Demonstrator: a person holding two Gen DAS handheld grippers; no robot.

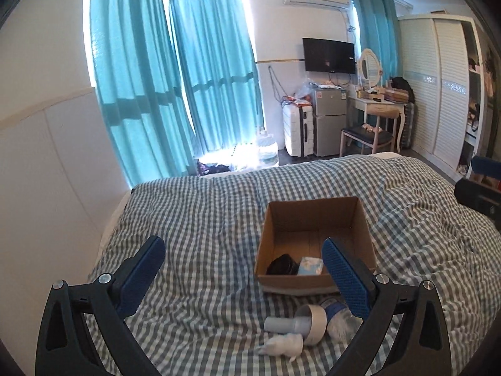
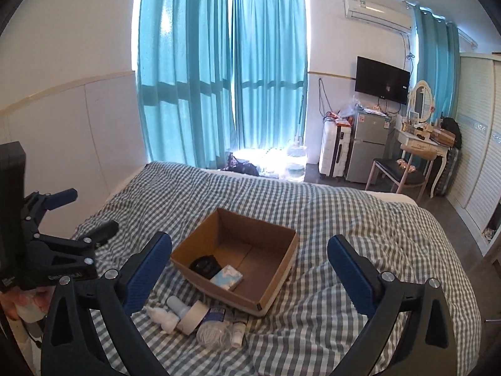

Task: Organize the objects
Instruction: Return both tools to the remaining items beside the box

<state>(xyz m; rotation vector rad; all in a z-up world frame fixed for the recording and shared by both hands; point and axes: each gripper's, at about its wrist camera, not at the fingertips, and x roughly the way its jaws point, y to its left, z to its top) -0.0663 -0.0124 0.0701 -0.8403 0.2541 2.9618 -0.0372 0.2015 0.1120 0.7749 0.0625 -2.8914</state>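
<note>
Both hand-held grippers are spread wide, holding nothing. The left hand-held gripper (image 1: 244, 269) hangs right over the loose pile, w/ the pale blue plastic tube (image 1: 283, 324) just below and fwd of it, long axis running across its fingers. The open brown cardboard box (image 1: 313, 219) sits just beyond on the checked bed (image 1: 194, 206). The right hand-held gripper (image 2: 250, 264) is further off, imo left is nearer.

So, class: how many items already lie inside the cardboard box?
2. A black item lies in the cardboard box's near corner, and a light-blue packet lies beside it. The near wall may hide more.
</note>
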